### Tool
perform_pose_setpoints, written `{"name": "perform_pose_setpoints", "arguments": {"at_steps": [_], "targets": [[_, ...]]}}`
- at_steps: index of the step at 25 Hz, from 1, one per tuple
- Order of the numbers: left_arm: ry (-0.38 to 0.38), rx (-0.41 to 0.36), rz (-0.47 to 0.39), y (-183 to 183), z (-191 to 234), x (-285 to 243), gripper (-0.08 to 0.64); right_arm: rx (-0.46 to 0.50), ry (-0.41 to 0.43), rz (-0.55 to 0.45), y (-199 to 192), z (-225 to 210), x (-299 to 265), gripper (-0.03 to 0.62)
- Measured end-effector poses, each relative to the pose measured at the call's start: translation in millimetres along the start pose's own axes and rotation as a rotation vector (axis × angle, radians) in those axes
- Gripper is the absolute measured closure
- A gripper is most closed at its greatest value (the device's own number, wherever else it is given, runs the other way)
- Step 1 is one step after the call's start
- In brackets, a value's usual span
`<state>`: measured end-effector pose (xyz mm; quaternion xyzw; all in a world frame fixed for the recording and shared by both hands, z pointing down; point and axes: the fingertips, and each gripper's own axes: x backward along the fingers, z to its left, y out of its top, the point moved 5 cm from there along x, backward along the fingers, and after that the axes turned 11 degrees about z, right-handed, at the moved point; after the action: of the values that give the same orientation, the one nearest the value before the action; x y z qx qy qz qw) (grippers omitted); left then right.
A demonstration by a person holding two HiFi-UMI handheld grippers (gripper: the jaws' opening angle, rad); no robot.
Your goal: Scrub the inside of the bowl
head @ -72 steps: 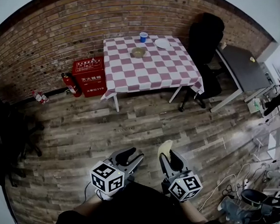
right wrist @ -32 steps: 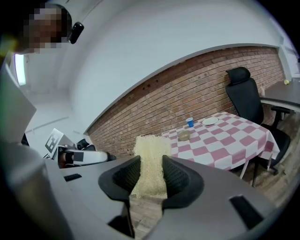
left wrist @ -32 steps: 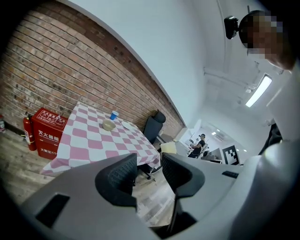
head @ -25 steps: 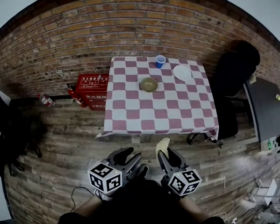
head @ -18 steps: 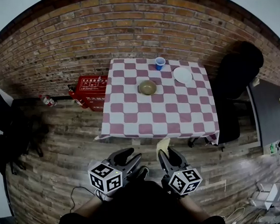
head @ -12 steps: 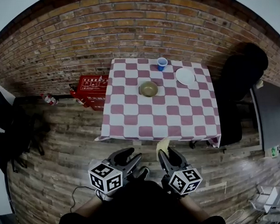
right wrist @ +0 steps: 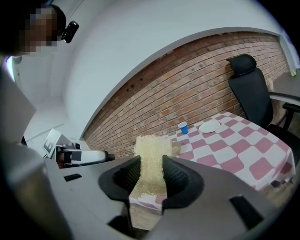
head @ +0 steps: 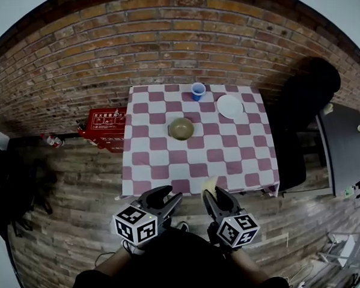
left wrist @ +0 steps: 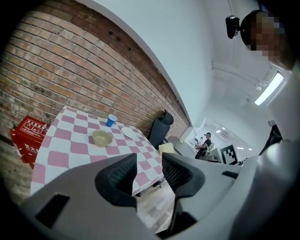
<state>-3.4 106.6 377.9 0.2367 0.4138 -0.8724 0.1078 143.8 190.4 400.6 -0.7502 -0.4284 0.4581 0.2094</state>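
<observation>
Fingers point(right wrist: 177, 179) of the right gripper point(head: 216, 196) are closed on a yellow sponge point(right wrist: 151, 152), which stands up past the fingertips. Fingers point(left wrist: 118, 177) of the left gripper point(head: 169, 197) stand a little apart, with nothing between them. Both grippers are held side by side at the near side of the table, well apart from the bowl.

A brick wall point(head: 162, 39) closes the far side, above a wooden plank floor point(head: 68, 200). The table point(head: 199, 169) stands against the wall under a red and white checked cloth. A black chair point(head: 304, 98) stands to its right and a red box point(head: 104, 123) on the floor to its left.

On the cloth, the bowl point(head: 181, 128) sits upright, left of centre. A white plate point(head: 230, 106) lies far right of it. A blue cup point(head: 198, 91) stands at the far edge, between the two.
</observation>
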Motion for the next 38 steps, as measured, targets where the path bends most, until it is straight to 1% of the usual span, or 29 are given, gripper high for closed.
{"name": "perform_pose_setpoints", "arguments": {"at_steps": [5, 9, 11, 13, 17, 20, 22, 25, 28, 30, 33, 35, 38], "targets": [[-0.025, 0.000, 0.010, 42, 41, -11, 0.383, 0.008, -0.057, 0.005, 39, -12, -43, 0.437], [-0.029, -0.014, 0.005, 70, 79, -13, 0.383, 0.055, -0.095, 0.055, 63, -15, -86, 0.437], [-0.022, -0.030, 0.008, 80, 100, -17, 0.383, 0.107, -0.118, 0.105, 73, -17, -109, 0.437], [-0.007, -0.053, 0.019, 85, 121, -23, 0.383, 0.180, -0.136, 0.167, 82, -18, -134, 0.437], [0.034, -0.102, 0.073, 88, 163, -42, 0.383, 0.392, -0.177, 0.324, 91, -25, -190, 0.437], [0.064, -0.081, 0.116, 83, 184, -54, 0.383, 0.539, -0.179, 0.450, 92, -34, -230, 0.437], [0.085, -0.046, 0.133, 80, 194, -59, 0.383, 0.600, -0.166, 0.508, 93, -41, -253, 0.437], [0.097, 0.020, 0.120, 75, 199, -60, 0.383, 0.636, -0.136, 0.530, 97, -44, -271, 0.437], [0.114, 0.045, 0.108, 72, 205, -65, 0.383, 0.658, -0.113, 0.516, 103, -50, -284, 0.437], [0.127, 0.059, 0.113, 67, 209, -69, 0.383, 0.668, -0.111, 0.527, 100, -58, -290, 0.437], [0.155, 0.065, 0.120, 66, 217, -77, 0.383, 0.718, -0.123, 0.564, 102, -70, -298, 0.437], [0.177, 0.051, 0.129, 72, 225, -87, 0.383, 0.756, -0.120, 0.614, 104, -76, -304, 0.437], [0.172, 0.054, 0.158, 80, 238, -112, 0.383, 0.834, -0.112, 0.679, 108, -77, -315, 0.437]]}}
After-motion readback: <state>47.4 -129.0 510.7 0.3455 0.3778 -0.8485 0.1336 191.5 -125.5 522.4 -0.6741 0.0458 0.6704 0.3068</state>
